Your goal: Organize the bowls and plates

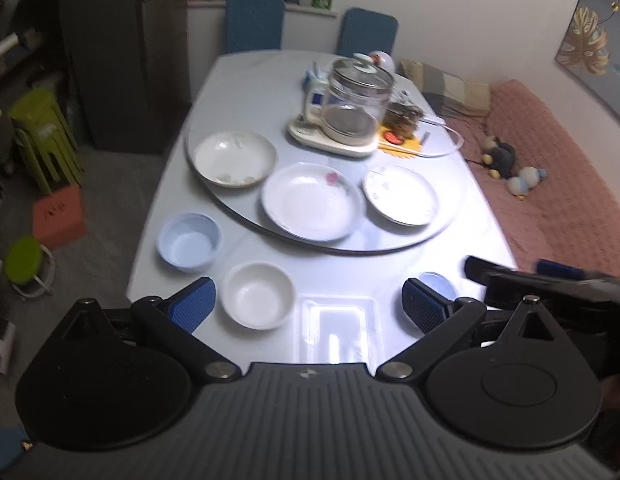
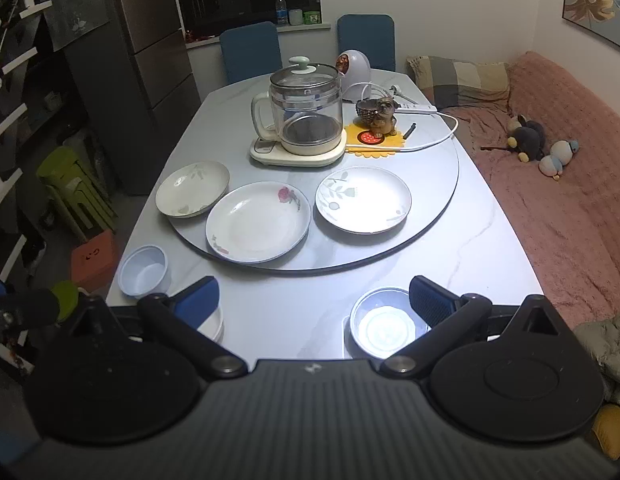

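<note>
Three plates lie on the round turntable: a cream leaf plate on the left, a rose plate in the middle, a grey-leaf plate on the right. The same plates show in the left wrist view, cream, rose, leaf. A pale blue bowl and a white bowl sit near the table's front edge. Another blue bowl sits at the front right. My left gripper is open above the white bowl. My right gripper is open beside the blue bowl.
A glass kettle on its base, a dog figurine on a yellow mat and a power strip with cable stand at the back of the turntable. A pink couch runs along the right. Green stools stand at the left.
</note>
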Motion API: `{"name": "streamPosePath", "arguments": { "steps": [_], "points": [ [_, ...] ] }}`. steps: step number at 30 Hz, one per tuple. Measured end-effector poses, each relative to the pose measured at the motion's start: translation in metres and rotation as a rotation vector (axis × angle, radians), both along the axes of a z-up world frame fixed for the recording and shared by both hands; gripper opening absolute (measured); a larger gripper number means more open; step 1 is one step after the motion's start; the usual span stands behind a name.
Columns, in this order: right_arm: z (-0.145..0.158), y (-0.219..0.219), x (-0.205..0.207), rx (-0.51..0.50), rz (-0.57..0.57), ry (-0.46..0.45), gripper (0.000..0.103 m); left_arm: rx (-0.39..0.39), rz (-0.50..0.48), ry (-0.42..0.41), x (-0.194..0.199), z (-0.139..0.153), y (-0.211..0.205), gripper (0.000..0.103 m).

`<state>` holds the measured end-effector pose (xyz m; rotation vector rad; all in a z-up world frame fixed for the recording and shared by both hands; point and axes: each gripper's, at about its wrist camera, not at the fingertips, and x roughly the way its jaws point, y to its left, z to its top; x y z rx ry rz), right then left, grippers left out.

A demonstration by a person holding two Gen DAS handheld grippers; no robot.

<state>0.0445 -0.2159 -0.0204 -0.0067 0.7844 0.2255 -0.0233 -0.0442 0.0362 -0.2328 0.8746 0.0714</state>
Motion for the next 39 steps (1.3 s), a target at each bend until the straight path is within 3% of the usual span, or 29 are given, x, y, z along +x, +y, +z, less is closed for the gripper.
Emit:
{"name": "streamPosePath", "arguments": {
  "steps": [8,15,23,28,32,39],
  "points": [
    [-0.012,-0.003,0.018,-0.073,0.061,-0.026,0.103,0.059,-0.103,0.022,0.009,0.045,-0.029,0.102],
    [-0.033,-0.018,0.033,-0.109,0.041,0.023,0.103,0.007,-0.142,0.086,0.01,0.059,-0.047,0.103],
    [-0.044,-0.012,0.047,-0.116,0.068,0.052,0.103,-0.149,-0.079,0.231,0.018,0.048,-0.05,0.103],
    [-0.042,0.0,0.051,-0.113,0.108,0.047,0.103,-0.162,0.031,0.25,0.025,0.05,-0.03,0.103],
    [-0.041,0.006,0.06,-0.107,0.123,0.045,0.103,-0.16,0.015,0.283,0.033,0.046,-0.03,0.103],
    [-0.043,0.006,0.076,-0.092,0.121,0.057,0.103,-0.173,0.084,0.287,0.041,0.042,-0.018,0.103]
  ]
}}
